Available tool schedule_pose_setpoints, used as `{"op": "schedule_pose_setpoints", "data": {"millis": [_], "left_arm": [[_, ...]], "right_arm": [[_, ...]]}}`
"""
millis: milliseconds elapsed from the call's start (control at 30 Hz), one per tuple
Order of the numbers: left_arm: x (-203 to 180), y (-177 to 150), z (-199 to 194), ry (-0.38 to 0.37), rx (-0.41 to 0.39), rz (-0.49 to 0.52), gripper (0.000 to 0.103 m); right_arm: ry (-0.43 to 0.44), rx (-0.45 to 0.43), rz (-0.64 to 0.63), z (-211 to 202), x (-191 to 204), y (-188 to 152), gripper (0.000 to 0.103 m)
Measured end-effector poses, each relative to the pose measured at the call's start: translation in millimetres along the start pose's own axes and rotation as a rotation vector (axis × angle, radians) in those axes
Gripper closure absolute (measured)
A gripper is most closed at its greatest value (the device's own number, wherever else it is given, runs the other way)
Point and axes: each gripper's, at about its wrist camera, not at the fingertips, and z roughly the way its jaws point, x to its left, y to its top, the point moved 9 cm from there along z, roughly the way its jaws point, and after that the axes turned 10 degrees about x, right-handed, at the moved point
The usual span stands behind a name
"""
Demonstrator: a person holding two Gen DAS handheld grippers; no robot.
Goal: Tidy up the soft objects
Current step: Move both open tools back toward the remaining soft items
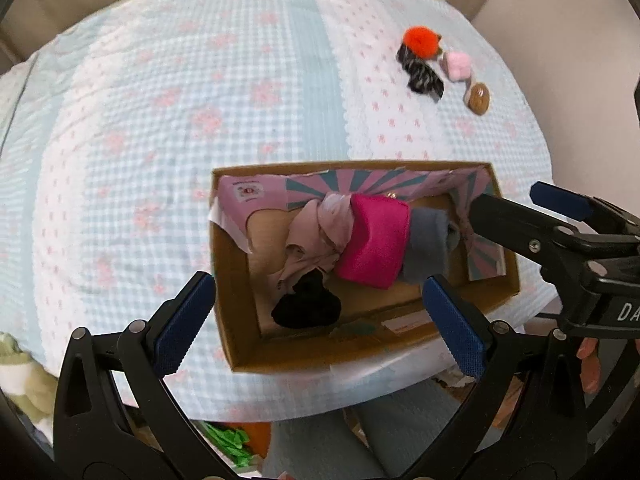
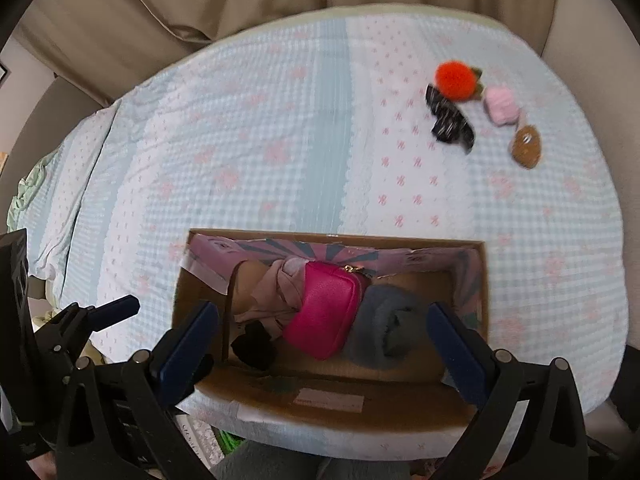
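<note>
Covering most of both views, the bed (image 2: 280,140) with its pale blue checked quilt carries everything. At the 6 o'clock edge of it sits the cardboard box (image 2: 332,392), already holding a beige cloth (image 2: 276,292), a bright pink pouch (image 2: 326,312), a grey rolled fabric (image 2: 384,328) and a black soft item (image 2: 256,346). Well apart, toward 1 o'clock, four small pieces lie in a cluster on the quilt: a black patterned fabric (image 2: 450,122), an orange pompom (image 2: 454,78), a pink fuzzy piece (image 2: 500,106) and a brown round one (image 2: 526,146).

The sorting looks partly done; the step in hand appears to be going back for the loose cluster. The next move likely calls for a long reach to 1 o'clock and a narrow pinch on one small piece.

The left gripper (image 1: 320,324) hangs over the box's near wall, fingers spread wide, holding nothing. The right gripper (image 2: 324,344) hovers above the box contents, fingers equally wide and empty.
</note>
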Motion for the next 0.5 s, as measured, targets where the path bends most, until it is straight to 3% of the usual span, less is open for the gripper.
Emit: {"op": "schedule_pose_setpoints", "data": {"millis": [233, 500], "left_arm": [[-6, -1, -48, 0.034, -0.075, 0.002, 0.0], [-16, 18, -114, 0.094, -0.222, 0.034, 0.0]], "right_arm": [[-0.025, -0.091, -0.009, -56, 3, -9, 0.0], [-0.049, -0.26, 0.035, -130, -5, -9, 0.0]]}}
